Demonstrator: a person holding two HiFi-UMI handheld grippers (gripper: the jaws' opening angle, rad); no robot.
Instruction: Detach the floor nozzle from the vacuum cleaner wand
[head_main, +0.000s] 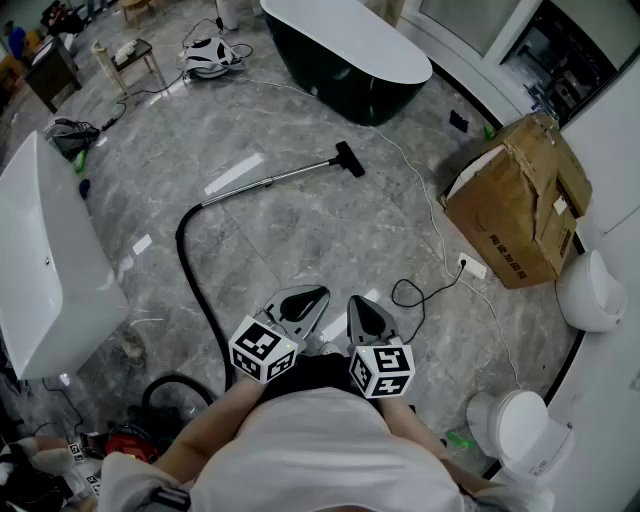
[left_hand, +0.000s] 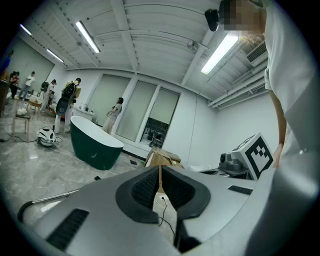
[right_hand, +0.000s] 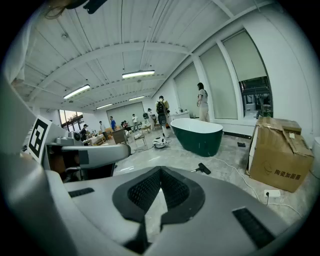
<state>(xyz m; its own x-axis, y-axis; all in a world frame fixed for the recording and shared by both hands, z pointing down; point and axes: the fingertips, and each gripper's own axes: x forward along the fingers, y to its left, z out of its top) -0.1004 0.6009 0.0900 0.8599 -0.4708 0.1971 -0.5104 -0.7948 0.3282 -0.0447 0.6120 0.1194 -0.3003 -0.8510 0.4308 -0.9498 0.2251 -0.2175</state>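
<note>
At far left stands a white tub. A black hose curves up from near my feet to the metal wand, which lies on the grey floor with the floor nozzle on its far end, well away from me. My left gripper is clenched on nothing. Just beside it, my right gripper is likewise closed and empty. A cardboard box sits at right.
</note>
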